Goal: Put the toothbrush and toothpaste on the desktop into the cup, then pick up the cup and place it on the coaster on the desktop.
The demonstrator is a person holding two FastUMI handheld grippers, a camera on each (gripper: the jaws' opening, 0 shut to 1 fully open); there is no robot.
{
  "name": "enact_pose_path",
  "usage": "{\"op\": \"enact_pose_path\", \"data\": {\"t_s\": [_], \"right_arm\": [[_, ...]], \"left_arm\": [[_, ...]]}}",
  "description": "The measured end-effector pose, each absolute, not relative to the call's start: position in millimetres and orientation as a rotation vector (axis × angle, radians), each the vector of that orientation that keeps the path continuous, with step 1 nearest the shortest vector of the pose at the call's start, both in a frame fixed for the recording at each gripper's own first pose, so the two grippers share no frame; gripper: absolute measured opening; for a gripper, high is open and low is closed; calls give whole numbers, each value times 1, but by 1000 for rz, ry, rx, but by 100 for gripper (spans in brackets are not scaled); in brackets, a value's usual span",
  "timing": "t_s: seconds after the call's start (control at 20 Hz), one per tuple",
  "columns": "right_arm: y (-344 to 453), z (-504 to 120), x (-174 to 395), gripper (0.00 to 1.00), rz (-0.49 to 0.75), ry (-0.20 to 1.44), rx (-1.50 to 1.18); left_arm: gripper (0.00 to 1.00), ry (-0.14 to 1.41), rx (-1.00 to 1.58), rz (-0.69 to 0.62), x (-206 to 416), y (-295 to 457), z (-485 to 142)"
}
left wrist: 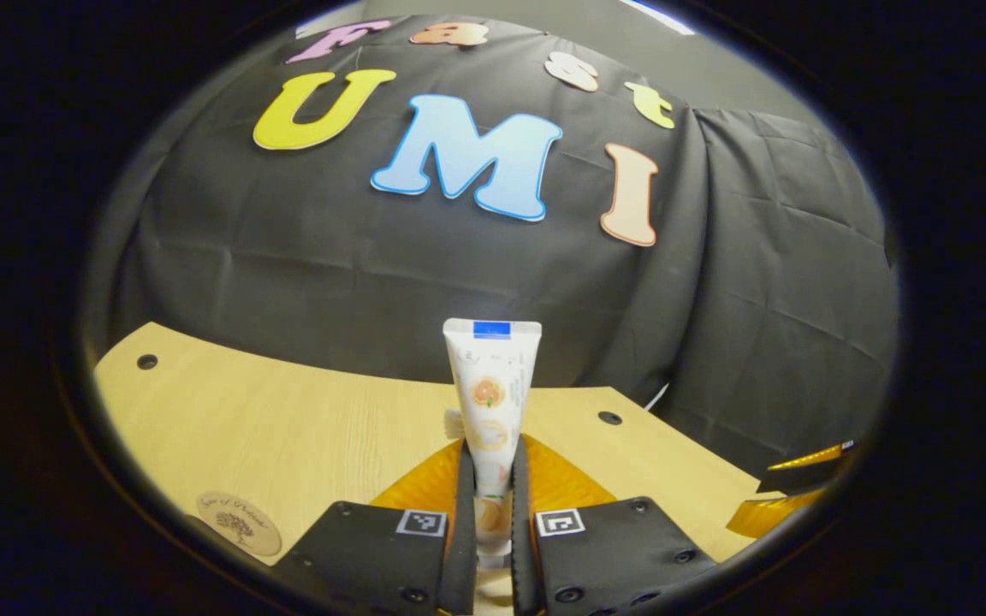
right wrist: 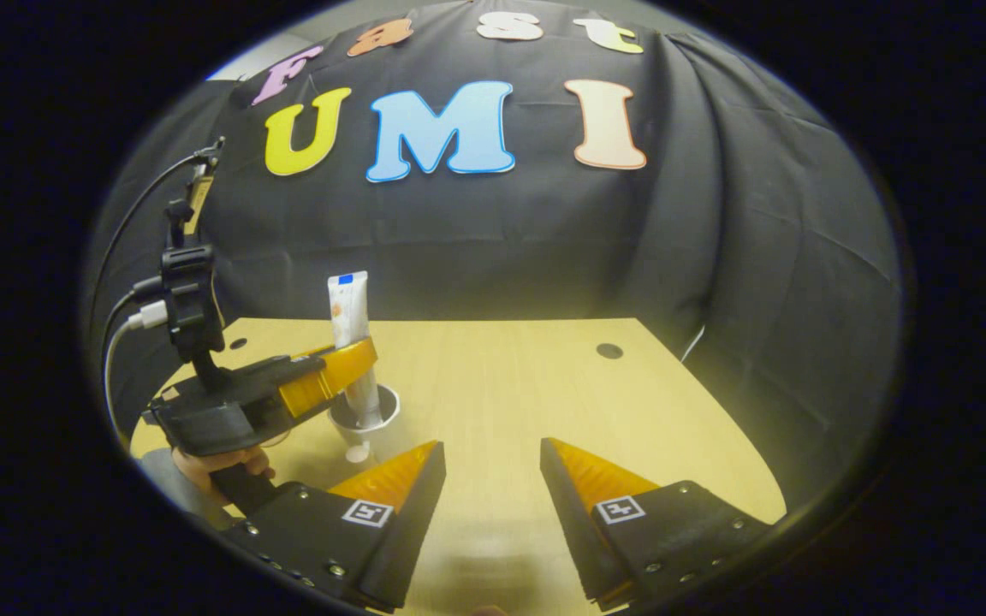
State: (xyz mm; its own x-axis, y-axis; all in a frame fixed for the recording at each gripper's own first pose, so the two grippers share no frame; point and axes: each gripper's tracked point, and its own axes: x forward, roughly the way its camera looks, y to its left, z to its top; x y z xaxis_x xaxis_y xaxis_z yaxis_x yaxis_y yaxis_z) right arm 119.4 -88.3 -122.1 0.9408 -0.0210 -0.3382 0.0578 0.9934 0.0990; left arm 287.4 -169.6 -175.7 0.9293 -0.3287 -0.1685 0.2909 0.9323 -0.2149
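The left gripper (right wrist: 354, 359) pinches the white upright toothpaste tube (right wrist: 349, 325) over the small grey cup (right wrist: 366, 421); releasing off-centre could tip it, while the right gripper (right wrist: 484, 479) gapes empty

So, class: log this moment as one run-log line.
left gripper: shut on toothpaste, upright | toothpaste lower end in cup | right gripper: open, holding nothing | coaster: bare | toothbrush: unseen

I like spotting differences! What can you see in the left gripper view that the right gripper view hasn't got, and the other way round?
The left gripper view has the round coaster at the table's near edge. The right gripper view has the cup that the tube's lower end dips into, and a hand holding the left gripper. Both share the upright toothpaste squeezed in that gripper, and the wooden table.
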Motion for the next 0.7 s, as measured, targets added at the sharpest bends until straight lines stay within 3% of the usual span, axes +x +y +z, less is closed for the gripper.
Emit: {"op": "enact_pose_path", "data": {"t_s": [0.25,0.3,0.4,0.45,0.5,0.7], "right_arm": [[-85,-124,124,71,-34,360,133],[-85,-125,125,71,-34,362,135],[-85,-126,126,71,-33,367,136],[-84,-126,127,71,-31,370,138],[-84,-127,128,71,-29,373,140],[-80,-124,130,71,-20,373,153]], "left_arm": [[34,239,-159,-333,288,-174,-185],[31,248,-150,-338,286,-176,-190],[41,270,-135,-345,284,-175,-193],[53,270,-137,-354,282,-176,-193],[53,270,-138,-356,281,-176,-190],[89,272,-137,-352,277,-174,-188]]}}
